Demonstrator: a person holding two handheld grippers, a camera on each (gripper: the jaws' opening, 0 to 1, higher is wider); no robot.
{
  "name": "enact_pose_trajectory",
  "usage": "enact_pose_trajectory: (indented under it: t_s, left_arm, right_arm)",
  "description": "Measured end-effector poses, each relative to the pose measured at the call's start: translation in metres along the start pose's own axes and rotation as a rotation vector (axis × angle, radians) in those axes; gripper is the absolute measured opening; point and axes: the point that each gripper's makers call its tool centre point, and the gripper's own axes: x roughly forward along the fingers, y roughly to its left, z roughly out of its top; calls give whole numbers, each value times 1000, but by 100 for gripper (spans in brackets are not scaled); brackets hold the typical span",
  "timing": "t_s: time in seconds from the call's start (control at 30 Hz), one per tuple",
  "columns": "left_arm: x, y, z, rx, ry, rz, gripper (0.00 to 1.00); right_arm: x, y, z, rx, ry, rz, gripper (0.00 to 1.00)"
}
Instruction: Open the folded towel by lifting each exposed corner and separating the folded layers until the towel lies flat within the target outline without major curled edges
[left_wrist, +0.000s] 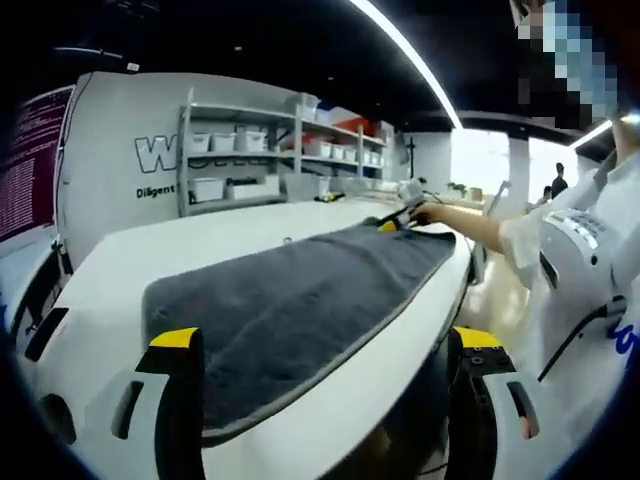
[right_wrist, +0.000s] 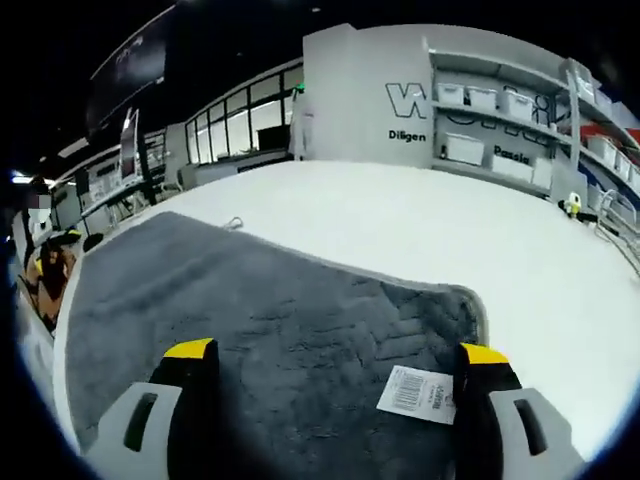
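Observation:
A dark grey towel (left_wrist: 300, 300) lies spread along the white table (left_wrist: 180, 250), one long edge near the table's front rim. My left gripper (left_wrist: 325, 345) is open at the towel's near end, its left jaw over the cloth and its right jaw beyond the table edge. At the far end a hand holds my right gripper (left_wrist: 397, 220) at the towel's corner. In the right gripper view the towel (right_wrist: 250, 320) lies flat with a rounded pale-edged corner and a white barcode tag (right_wrist: 418, 393). My right gripper (right_wrist: 337, 352) is open above that end, with nothing between its jaws.
A person in white (left_wrist: 570, 270) stands at the table's right side. Shelving with white bins (left_wrist: 260, 150) and a lettered white wall panel (right_wrist: 400, 100) stand behind the table. A small yellow object (right_wrist: 572, 205) sits at the far right of the tabletop.

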Motion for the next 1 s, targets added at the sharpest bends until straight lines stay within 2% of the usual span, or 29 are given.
enact_pose_trajectory:
  t_s: [0.13,0.33,0.4,0.53,0.67,0.83,1.0]
  left_arm:
    - [1,-2,-1,-6,0,3,99]
    - [-6,5,-1,-11,-6,7,99]
    - [-8,7,-1,-14,-7,9,99]
    - [-9,9,-1,-16,-9,12,99]
    - [-11,12,-3,-16,-13,14,99]
    - [-16,20,-5,-8,-8,35,99]
    - [-24,32,-7,2,0,72,99]
  right_arm:
    - [3,-10,-2,18,-2,-21,99]
    - [1,-5,0,8,2,-25,99]
    - [-7,-3,9,3,-37,-33,99]
    - [-33,3,30,-34,-112,-52,99]
    - [-65,22,48,-89,-169,-63,99]
    - [-109,57,51,-171,-164,-89,99]
    - [-155,92,42,-183,-164,-100,99]
